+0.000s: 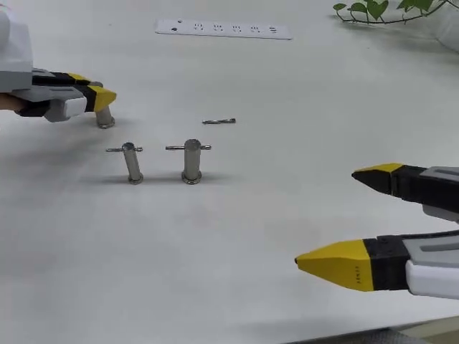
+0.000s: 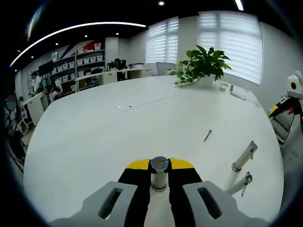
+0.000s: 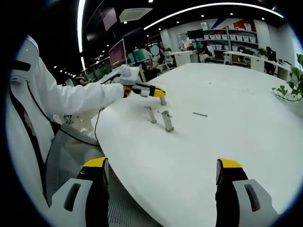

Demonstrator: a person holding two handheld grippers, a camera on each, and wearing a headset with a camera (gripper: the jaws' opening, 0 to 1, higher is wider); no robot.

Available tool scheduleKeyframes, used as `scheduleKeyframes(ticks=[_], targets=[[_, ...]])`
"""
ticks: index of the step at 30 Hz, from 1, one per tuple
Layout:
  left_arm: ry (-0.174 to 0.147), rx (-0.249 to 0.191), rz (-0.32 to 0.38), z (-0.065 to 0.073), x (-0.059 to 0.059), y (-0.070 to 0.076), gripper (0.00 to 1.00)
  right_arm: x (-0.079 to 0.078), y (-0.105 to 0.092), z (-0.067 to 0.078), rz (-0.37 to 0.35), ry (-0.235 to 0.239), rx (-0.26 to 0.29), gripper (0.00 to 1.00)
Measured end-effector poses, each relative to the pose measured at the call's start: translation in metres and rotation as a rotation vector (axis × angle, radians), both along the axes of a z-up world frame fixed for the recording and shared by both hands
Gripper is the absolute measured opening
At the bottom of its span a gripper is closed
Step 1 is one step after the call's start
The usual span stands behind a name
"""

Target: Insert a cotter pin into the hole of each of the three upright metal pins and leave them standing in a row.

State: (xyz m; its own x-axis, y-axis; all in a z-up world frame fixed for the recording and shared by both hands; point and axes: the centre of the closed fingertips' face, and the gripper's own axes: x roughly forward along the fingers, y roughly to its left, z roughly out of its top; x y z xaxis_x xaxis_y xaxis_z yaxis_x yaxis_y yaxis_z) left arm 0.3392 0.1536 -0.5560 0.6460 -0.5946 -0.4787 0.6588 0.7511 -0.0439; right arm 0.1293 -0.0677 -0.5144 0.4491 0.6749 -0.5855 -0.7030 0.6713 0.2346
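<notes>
— Jaws of the left gripper (image 2: 159, 164), how are they sitting?
— They are clamping narrow on a metal pin (image 2: 159, 172). It is standing upright between the two yellow tips, with its foot resting on the table (image 2: 94, 142).
— And the right gripper (image 1: 326, 218)?
— Its jaws are gaping wide and holding nothing, with bare table showing between them.
— Where is the loose cotter pin (image 1: 219, 122) lying?
— It is lying flat on the table, well ahead of the right jaws and apart from the left ones. From the left gripper view it is sitting ahead of the tips and off to their right.
— The other two uprights?
— The thinner pin (image 1: 132, 163) and the thicker pin (image 1: 191, 161) are standing side by side, each carrying a cotter pin crosswise through its head. They are standing between the two sets of jaws, nearer the left pair, and touching neither gripper. In the right gripper view they are showing far ahead, roughly centred between the open jaws.
</notes>
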Motion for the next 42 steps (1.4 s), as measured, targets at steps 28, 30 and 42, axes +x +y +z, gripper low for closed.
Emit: scheduleKeyframes(ticks=[28,30,42], targets=[[-0.123,-0.048,-0.218,0.094,-0.072,-0.051,0.09,-0.003,0.011,0.008,0.058,-0.031,0.026,0.92],[-0.123,-0.051,-0.23,0.097,-0.078,-0.056,0.09,-0.004,0.012,0.008,0.061,-0.032,0.026,0.92],[-0.059,-0.07,-0.272,0.079,-0.122,-0.089,0.1,-0.005,0.012,0.001,0.056,-0.017,0.031,0.94]])
